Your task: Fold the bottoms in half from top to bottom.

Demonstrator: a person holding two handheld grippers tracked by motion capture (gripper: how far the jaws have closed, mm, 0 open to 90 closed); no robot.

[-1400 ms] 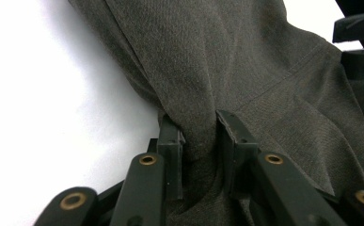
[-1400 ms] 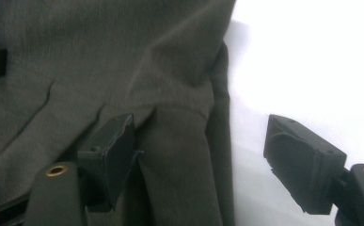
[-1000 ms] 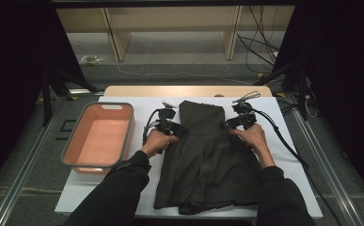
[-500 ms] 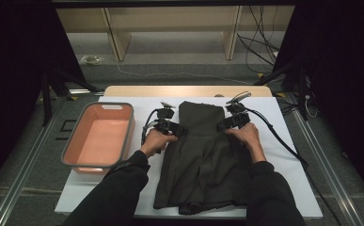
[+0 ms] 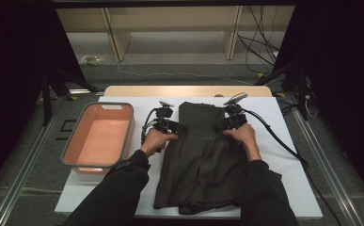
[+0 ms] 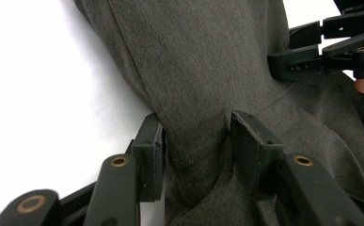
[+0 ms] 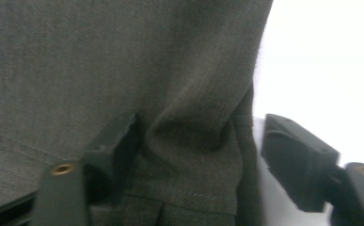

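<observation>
dark grey garment [image 5: 203, 160] flat on white table cover [image 5: 283, 155], far end folded narrow. left gripper [image 5: 170, 126] at its left edge, jaws just opening, a cloth fold between them, pads [image 6: 245, 141] barely touching. right gripper [image 5: 227, 123] at right edge, jaws just closing, one pad clear of cloth. pink tub [image 5: 123, 113] left of garment.

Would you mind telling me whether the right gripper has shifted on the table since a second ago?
Yes, slightly. The right gripper has moved inward onto the dark garment's right edge and a little toward the person, judged against the table's wooden far edge.
</observation>
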